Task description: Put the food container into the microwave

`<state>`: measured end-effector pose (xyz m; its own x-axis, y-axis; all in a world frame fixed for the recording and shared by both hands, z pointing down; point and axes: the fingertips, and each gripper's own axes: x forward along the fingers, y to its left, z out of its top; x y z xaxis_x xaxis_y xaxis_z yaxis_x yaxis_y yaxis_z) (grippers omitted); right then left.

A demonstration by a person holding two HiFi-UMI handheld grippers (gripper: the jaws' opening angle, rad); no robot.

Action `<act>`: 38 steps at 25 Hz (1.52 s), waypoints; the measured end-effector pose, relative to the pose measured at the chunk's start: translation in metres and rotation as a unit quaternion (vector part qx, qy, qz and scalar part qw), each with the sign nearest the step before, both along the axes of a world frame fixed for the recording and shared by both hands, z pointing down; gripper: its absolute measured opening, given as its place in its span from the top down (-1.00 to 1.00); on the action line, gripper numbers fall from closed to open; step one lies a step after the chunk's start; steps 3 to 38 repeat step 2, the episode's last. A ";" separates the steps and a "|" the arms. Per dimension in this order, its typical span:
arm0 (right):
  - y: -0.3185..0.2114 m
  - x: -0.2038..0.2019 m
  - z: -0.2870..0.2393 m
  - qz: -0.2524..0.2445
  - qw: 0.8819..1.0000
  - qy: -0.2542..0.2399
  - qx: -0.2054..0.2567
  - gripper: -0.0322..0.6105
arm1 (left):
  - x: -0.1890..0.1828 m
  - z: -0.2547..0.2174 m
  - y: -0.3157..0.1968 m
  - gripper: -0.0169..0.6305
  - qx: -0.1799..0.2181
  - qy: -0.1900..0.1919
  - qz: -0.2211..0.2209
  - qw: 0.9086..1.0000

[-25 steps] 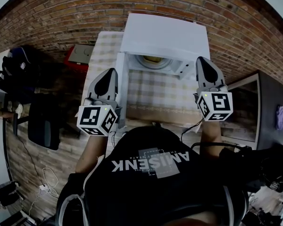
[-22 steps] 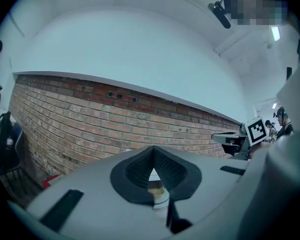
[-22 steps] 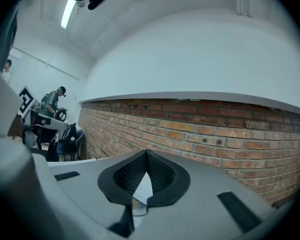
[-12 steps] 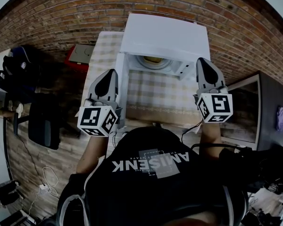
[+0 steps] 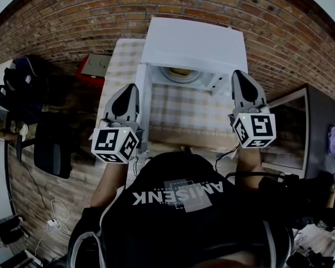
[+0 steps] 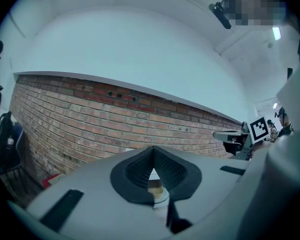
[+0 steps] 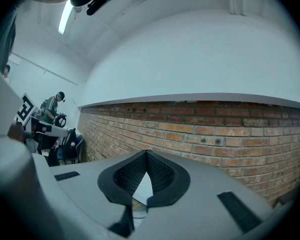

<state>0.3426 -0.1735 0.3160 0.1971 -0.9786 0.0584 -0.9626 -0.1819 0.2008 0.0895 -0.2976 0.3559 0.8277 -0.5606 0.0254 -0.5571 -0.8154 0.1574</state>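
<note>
Left gripper (image 5: 132, 88): jaws together, empty, just outside the open microwave door (image 5: 144, 105). Food container (image 5: 180, 71) sits inside the microwave (image 5: 195, 43), well back. Right gripper (image 5: 239, 76): jaws together, empty, above the counter (image 5: 184, 113). Likely only the door remains: push its outer face with the left, swing slowly, keep the right clear.

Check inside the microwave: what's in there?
Through the open door, the microwave holds a round pale food container with something yellowish in it. The microwave's top covers the back of the cavity, so anything there cannot be seen.
</note>
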 end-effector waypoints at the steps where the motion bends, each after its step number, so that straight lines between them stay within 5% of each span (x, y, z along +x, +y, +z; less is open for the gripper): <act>1: 0.001 0.000 -0.001 0.000 1.000 -0.004 0.003 0.78 | 0.000 0.000 0.000 0.91 0.000 0.000 0.000 1.000; 38: 0.001 -0.001 -0.003 0.001 1.000 -0.007 0.006 0.78 | 0.000 0.000 0.001 0.91 -0.001 0.000 0.000 1.000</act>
